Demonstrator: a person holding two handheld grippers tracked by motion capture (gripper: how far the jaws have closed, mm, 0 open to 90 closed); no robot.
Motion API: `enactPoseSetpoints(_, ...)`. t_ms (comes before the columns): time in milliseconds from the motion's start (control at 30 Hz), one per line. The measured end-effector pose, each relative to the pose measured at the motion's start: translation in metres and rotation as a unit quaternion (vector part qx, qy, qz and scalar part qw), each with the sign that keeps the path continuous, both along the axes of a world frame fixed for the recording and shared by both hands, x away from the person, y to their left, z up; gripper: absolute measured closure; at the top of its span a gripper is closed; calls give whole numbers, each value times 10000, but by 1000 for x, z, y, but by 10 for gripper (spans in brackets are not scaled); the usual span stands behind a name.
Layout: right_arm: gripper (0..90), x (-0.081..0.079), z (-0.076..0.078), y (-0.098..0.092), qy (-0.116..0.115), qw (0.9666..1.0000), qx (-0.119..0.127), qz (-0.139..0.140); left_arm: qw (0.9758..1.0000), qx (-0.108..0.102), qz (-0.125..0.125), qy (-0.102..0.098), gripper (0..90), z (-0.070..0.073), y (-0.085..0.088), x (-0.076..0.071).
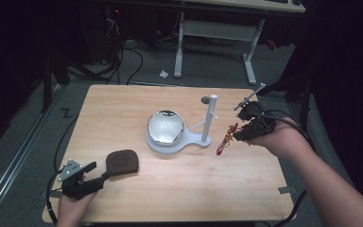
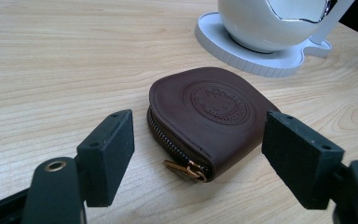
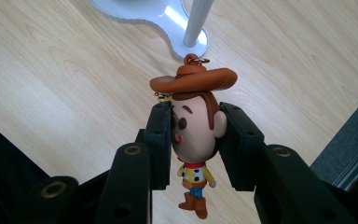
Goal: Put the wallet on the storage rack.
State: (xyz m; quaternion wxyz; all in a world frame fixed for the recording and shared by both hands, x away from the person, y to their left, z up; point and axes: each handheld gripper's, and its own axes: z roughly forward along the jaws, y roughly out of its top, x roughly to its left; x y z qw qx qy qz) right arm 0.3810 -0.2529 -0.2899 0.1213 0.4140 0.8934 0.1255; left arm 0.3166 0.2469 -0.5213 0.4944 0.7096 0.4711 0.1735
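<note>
A small cowboy figure keychain (image 3: 196,130) with a brown hat and a metal ring on top is clamped by its head between the jaws of my right gripper (image 3: 196,140). In the high view the right gripper (image 1: 236,135) holds the keychain (image 1: 226,139) above the table, just right of the white stand (image 1: 209,118). A brown leather coin pouch (image 2: 205,116) with a brass zip pull lies flat in front of my left gripper (image 2: 198,154), whose jaws stand wide apart on either side of its near edge without touching it. Seen from above, the left gripper (image 1: 98,171) rests at the front left by the pouch (image 1: 122,161).
A white bowl-shaped holder (image 1: 165,127) sits on a white base plate (image 1: 189,142) mid-table, with an upright post and a side peg. A small dark disc (image 1: 205,100) lies near the far edge. Desk legs and cables lie beyond the table.
</note>
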Motion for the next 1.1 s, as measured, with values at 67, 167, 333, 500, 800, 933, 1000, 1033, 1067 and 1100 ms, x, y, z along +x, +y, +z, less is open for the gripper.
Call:
enactPoseSetpoints(67,666,1,2,2,-16,10000,-14,11,10000,-4,-8,-1,257,0,0,0)
enactPoseSetpoints(167,665,5,5,5,-42,10000,-31,-10,10000,7,-31,-13,257,1,-1,-2)
enactPoseSetpoints(333,666,13,11,10,-137,9999,-81,25,10000,-30,-14,-38,259,3,0,-3)
enactPoseSetpoints(500,665,20,18,17,-199,9997,-98,46,10000,-42,-11,-22,259,2,1,-2)
enactPoseSetpoints(800,666,28,26,30,-264,9995,-105,104,10000,-72,-8,-25,260,2,3,-3)
enactPoseSetpoints(933,666,30,25,37,-246,9995,-81,163,10000,-78,-16,-22,260,2,2,-3)
enactPoseSetpoints(1000,666,32,25,41,-259,9994,-74,213,10000,-77,-25,-20,260,2,2,-2)
enactPoseSetpoints(1033,666,32,25,42,-256,9994,-88,220,10000,-74,-28,-19,260,2,2,-2)
enactPoseSetpoints(1067,666,33,25,43,-257,9994,-94,231,10000,-79,-29,-16,260,2,3,-2)
enactPoseSetpoints(1100,666,33,24,44,-253,9994,-102,227,10000,-87,-28,-15,260,2,3,-2)
